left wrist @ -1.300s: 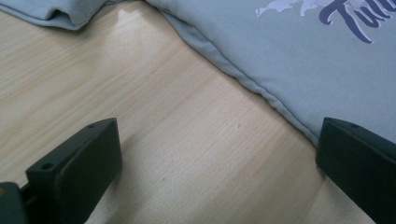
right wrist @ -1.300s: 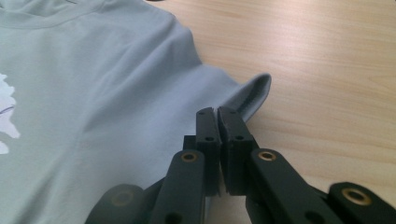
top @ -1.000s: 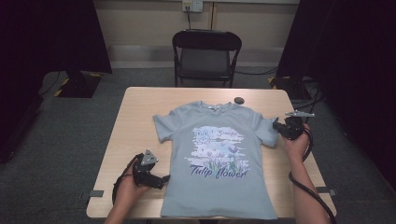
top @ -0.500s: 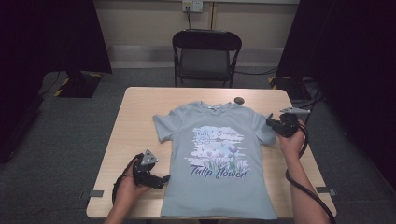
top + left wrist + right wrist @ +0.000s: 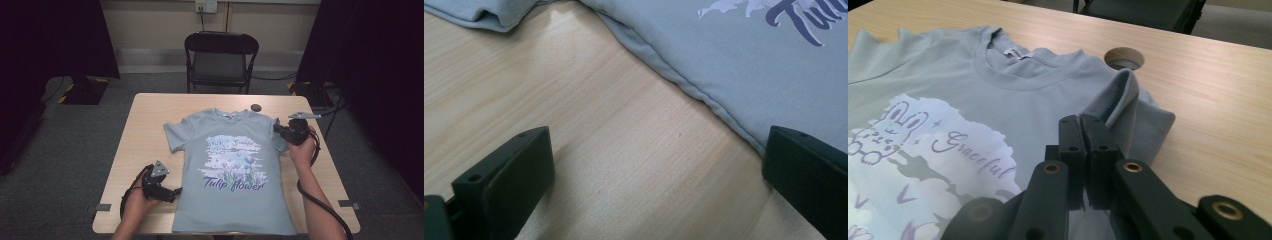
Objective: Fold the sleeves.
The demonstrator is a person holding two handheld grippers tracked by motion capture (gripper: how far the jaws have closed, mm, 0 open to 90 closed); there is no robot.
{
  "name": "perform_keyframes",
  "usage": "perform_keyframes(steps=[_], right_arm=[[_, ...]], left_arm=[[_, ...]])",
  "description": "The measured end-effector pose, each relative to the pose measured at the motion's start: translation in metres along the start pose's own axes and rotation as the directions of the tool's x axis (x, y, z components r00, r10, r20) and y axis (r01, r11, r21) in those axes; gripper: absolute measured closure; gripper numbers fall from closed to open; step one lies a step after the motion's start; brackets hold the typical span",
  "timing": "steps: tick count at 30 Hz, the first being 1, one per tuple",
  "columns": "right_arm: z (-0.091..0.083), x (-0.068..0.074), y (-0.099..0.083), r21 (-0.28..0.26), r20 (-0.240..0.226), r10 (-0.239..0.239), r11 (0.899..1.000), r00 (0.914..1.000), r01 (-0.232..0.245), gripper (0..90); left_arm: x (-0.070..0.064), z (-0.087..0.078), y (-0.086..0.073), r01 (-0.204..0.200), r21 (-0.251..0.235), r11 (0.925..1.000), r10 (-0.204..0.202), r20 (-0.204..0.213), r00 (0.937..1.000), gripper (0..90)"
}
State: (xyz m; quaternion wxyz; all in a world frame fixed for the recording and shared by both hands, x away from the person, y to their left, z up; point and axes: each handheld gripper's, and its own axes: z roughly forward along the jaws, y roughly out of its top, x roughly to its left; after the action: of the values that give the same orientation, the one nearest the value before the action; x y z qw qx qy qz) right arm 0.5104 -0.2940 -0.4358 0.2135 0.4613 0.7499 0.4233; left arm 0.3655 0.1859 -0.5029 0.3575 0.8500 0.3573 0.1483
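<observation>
A pale blue T-shirt [image 5: 230,165] with a "Tulip flower" print lies flat, front up, on the wooden table [image 5: 145,130]. My right gripper [image 5: 278,129] is at the shirt's right sleeve. In the right gripper view its jaws [image 5: 1082,127] are shut on the sleeve [image 5: 1125,97], and the fabric stands up in a fold past the tips. My left gripper [image 5: 175,193] rests low by the shirt's lower left side. It stands open [image 5: 654,175] over bare wood, with the shirt's side seam [image 5: 704,92] between the jaws, nearer the right one.
A black folding chair [image 5: 220,55] stands behind the table's far edge. A small round cable hole [image 5: 255,107] [image 5: 1123,57] sits in the tabletop just beyond the collar. Bare wood lies to the left and right of the shirt.
My right gripper has moved left toward the shirt's body, drawing the right sleeve inward with it. The left gripper has stayed where it was.
</observation>
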Motion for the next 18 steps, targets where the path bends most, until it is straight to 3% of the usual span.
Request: perform_keyframes(steps=[6, 18], right_arm=[[0.004, 0.012, 0.007, -0.002, -0.02, -0.019, 1.0, 0.9996, 0.019, 88.1], [0.018, 0.033, 0.011, -0.006, -0.091, -0.011, 1.0, 0.9958, 0.011, 88.1]], left_arm=[[0.0, 0.0, 0.0, 0.0, 0.0, 1.0, 0.0, 0.0, 1.0, 0.0], [0.0, 0.0, 0.0, 0.0, 0.0, 1.0, 0.0, 0.0, 1.0, 0.0]])
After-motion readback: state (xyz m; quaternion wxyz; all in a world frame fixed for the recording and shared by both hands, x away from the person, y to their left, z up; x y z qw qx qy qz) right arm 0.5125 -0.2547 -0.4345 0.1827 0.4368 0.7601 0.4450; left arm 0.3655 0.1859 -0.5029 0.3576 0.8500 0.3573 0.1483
